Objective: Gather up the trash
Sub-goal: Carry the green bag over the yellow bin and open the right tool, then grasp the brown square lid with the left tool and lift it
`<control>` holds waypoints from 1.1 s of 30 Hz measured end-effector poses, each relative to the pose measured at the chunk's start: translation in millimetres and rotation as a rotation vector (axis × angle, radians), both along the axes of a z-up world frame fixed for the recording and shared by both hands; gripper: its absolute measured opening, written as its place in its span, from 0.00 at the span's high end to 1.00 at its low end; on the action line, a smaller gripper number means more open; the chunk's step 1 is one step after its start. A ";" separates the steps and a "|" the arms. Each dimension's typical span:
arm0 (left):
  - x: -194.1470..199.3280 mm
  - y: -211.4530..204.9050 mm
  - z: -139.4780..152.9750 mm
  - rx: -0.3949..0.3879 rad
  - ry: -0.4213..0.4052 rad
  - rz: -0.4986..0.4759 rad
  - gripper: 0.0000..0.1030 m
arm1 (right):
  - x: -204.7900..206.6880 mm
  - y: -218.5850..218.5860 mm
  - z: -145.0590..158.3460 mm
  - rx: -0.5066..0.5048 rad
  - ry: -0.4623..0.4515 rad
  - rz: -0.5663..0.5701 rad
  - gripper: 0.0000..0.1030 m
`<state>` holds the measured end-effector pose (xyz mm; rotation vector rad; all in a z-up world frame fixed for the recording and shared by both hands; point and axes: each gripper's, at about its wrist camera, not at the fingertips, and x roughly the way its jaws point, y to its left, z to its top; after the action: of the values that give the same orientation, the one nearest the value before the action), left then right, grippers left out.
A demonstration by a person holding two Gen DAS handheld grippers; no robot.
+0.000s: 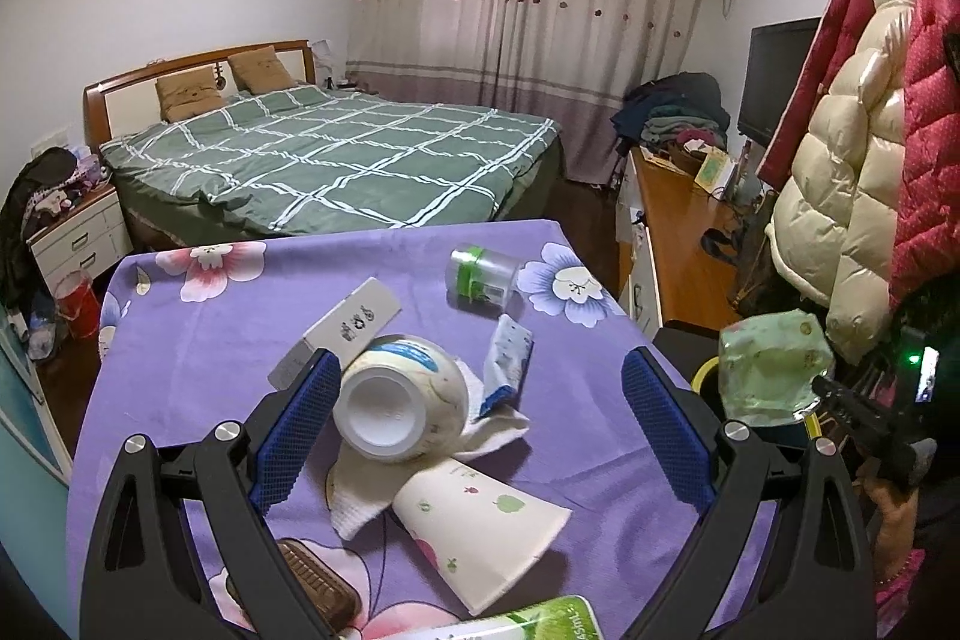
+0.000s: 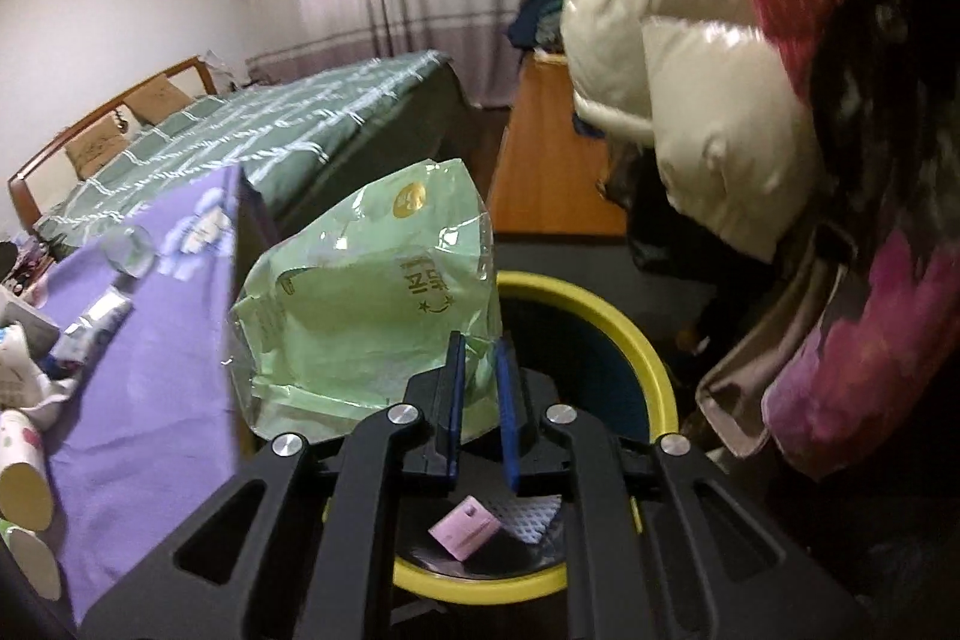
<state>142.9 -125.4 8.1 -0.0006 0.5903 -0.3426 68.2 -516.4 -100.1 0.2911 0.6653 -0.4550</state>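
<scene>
Over the yellow-rimmed bin (image 2: pixel 645 340), right tongs (image 2: pixel 480 358) were clamped on a green plastic bag (image 2: pixel 372 298), its long axis upright, top corner pointing up and away, hanging off the worktop (image 2: pixel 150 370) edge. Right wrist view alone showed a pink box (image 2: pixel 465 526) inside the bin. Left tongs (image 1: pixel 480 400) were spread apart, gripping nothing, above an overturned paper bowl (image 1: pixel 399 403), with a paper cup (image 1: pixel 480 532) on its side, mouth pointing toward the camera-right; only that view showed the clear jar (image 1: pixel 483 275).
</scene>
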 end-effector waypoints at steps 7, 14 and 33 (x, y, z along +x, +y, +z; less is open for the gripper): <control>-6.8 -6.0 -0.6 0.011 0.006 -0.008 0.09 | -4.0 -13.7 -12.4 0.044 0.003 -0.043 0.65; -12.3 -2.1 -2.7 0.012 0.015 -0.005 0.09 | -8.8 -14.0 -9.1 0.050 -0.015 -0.044 0.56; -39.4 58.3 -52.7 0.078 0.149 0.110 0.09 | 2.2 18.4 -13.8 0.075 -0.008 0.053 0.54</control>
<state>103.4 -67.2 -44.5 0.0161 0.7482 -0.2141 70.5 -498.0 -113.9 0.3450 0.6814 -0.3785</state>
